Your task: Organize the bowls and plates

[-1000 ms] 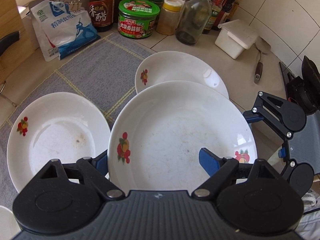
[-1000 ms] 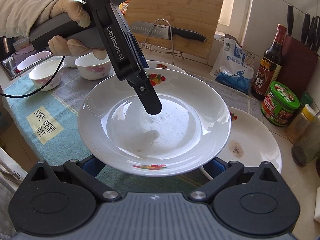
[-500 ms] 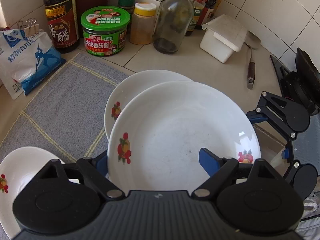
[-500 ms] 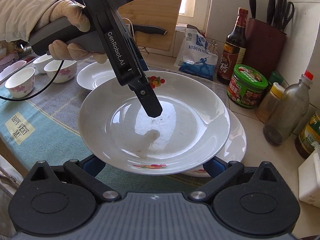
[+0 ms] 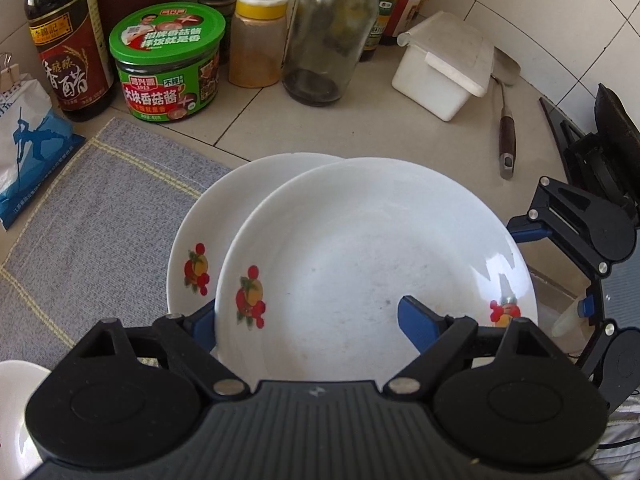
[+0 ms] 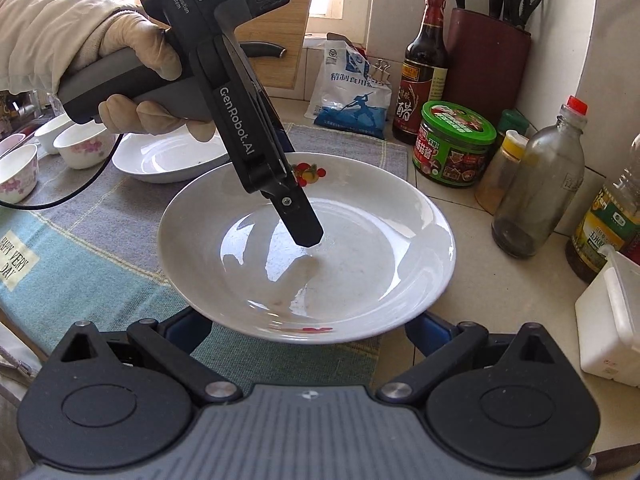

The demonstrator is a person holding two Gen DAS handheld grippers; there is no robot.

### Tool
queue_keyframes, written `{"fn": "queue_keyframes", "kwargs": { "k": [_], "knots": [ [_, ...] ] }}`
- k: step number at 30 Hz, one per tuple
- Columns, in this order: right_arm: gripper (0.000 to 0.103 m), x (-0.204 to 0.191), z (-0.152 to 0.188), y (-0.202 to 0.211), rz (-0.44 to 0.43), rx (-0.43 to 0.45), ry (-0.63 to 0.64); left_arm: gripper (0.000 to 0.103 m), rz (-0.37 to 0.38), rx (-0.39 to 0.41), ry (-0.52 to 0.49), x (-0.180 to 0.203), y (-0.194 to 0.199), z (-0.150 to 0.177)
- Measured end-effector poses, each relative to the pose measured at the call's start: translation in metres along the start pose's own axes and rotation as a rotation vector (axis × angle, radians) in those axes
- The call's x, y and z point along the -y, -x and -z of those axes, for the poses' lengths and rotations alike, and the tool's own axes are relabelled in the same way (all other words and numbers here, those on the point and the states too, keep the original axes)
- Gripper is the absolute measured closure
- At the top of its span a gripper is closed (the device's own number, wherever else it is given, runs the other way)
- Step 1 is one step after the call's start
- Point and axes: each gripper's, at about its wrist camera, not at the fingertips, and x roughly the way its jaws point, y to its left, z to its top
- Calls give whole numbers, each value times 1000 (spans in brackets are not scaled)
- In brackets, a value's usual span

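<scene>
A white plate with fruit prints (image 5: 380, 248) hangs above the counter, and my left gripper (image 5: 308, 316) is shut on it. One blue finger (image 5: 416, 320) lies inside the plate; the other goes under its left rim. It hovers almost over a matching plate (image 5: 196, 232) on the counter, overlapping most of it. In the right wrist view a gloved hand (image 6: 132, 56) holds the left gripper's handle, with its finger (image 6: 300, 220) pressed into the held plate (image 6: 360, 280). My right gripper (image 6: 306, 330) is spread open, its fingertips hidden beneath the plate's near rim.
A third plate (image 6: 168, 156) and small flowered bowls (image 6: 80, 148) sit on the striped cloth (image 6: 80, 248). Behind stand a green-lidded jar (image 5: 168, 64), a vinegar bottle (image 5: 68, 40), a glass bottle (image 5: 328, 32), a white box (image 5: 444, 64), a spatula (image 5: 506, 128) and a salt bag (image 5: 24, 148).
Both grippers carried the held plate sideways toward the jars. It passed the plate on the cloth and now hangs nearly over the plate on the counter.
</scene>
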Motion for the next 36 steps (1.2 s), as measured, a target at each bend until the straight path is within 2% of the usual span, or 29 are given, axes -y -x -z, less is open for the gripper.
{"fn": "queue_keyframes", "kwargs": {
  "k": [30,36],
  "knots": [
    [0,4,0,4,20,13,-10,11,29,-78,28,-12,-26,-20],
    [0,4,0,4,24,12,-6,10,-1,-90,1,-8,-28,-25]
  ]
}}
